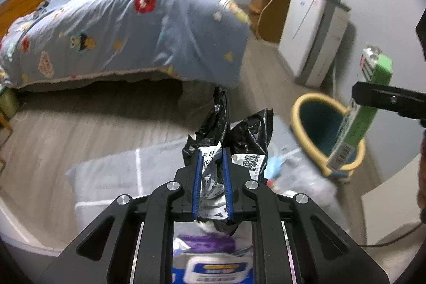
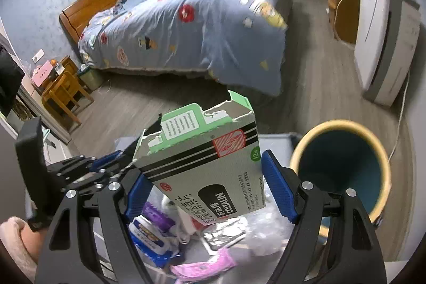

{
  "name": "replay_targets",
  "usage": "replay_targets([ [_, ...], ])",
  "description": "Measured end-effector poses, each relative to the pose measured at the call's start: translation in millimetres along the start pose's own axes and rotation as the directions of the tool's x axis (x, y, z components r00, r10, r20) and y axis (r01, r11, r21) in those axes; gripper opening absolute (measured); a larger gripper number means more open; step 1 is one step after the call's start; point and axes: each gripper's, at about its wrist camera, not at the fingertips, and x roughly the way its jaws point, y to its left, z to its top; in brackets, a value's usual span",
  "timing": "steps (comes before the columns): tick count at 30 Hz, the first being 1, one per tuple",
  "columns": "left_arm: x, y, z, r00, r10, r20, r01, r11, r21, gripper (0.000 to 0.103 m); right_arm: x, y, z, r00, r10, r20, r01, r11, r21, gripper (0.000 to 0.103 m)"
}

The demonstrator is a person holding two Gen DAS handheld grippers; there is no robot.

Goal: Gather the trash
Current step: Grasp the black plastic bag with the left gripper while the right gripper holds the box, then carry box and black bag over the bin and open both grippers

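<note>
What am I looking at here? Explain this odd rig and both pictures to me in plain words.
No robot: a person carries a two-finger claw in each hand, each with a fisheye camera looking along its fingers. One picture is from the left claw, clamped on a crumpled black mailer bag. The other is from the right claw, gripping a torn green medicine box. Below lie more litter: a purple wipes pack and a pink wrapper. A yellow-rimmed bin stands close by, with a bed behind.
</note>
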Motion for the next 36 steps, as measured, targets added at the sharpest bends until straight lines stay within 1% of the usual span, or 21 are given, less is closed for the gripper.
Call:
replay_targets([
  [4, -15, -17, 12, 0.999, -0.034, 0.04, 0.033, 0.999, 0.02, 0.016, -23, -26, 1, 0.998, -0.06, 0.037, 0.06, 0.998, 0.001, 0.077],
  [7, -20, -32, 21, 0.996, -0.069, 0.056, 0.067, 0.997, 0.032, 0.016, -34, -54, -1, 0.993, -0.108, 0.049, 0.107, 0.994, 0.031, 0.077],
  [10, -21, -51, 30, 0.991, -0.115, 0.065, 0.112, 0.992, 0.051, 0.016, -44, -85, -6, 0.987, -0.153, 0.057, 0.149, 0.987, 0.068, 0.077],
  [13, -13, -73, 35, 0.987, -0.153, 0.055, 0.148, 0.985, 0.086, 0.016, -50, -113, -13, 0.977, -0.206, 0.059, 0.199, 0.974, 0.104, 0.077],
  [16, 5, -102, 38, 0.977, -0.212, 0.022, 0.208, 0.972, 0.111, 0.016, -50, -140, -19, 0.97, -0.239, 0.054, 0.229, 0.962, 0.149, 0.077],
  [20, 30, -138, 35, 0.964, -0.263, -0.029, 0.264, 0.951, 0.163, 0.016, -45, -172, -31, 0.96, -0.277, 0.044, 0.262, 0.943, 0.207, 0.077],
  [22, 49, -153, 36, 0.954, -0.292, -0.064, 0.299, 0.94, 0.162, 0.016, -39, -190, -38, 0.957, -0.29, 0.029, 0.274, 0.931, 0.241, 0.077],
  [25, 76, -167, 39, 0.94, -0.326, -0.105, 0.339, 0.931, 0.14, 0.016, -31, -205, -48, 0.957, -0.29, 0.011, 0.276, 0.921, 0.274, 0.077],
  [27, 92, -173, 42, 0.933, -0.338, -0.126, 0.353, 0.927, 0.125, 0.016, -26, -216, -54, 0.956, -0.293, -0.002, 0.281, 0.915, 0.291, 0.077],
  [30, 112, -184, 43, 0.93, -0.336, -0.149, 0.355, 0.927, 0.125, 0.016, -16, -226, -58, 0.958, -0.286, -0.021, 0.278, 0.907, 0.315, 0.077],
  [36, 138, -200, 44, 0.93, -0.325, -0.17, 0.35, 0.925, 0.147, 0.016, 0, -239, -61, 0.958, -0.285, -0.047, 0.283, 0.896, 0.341, 0.077],
])
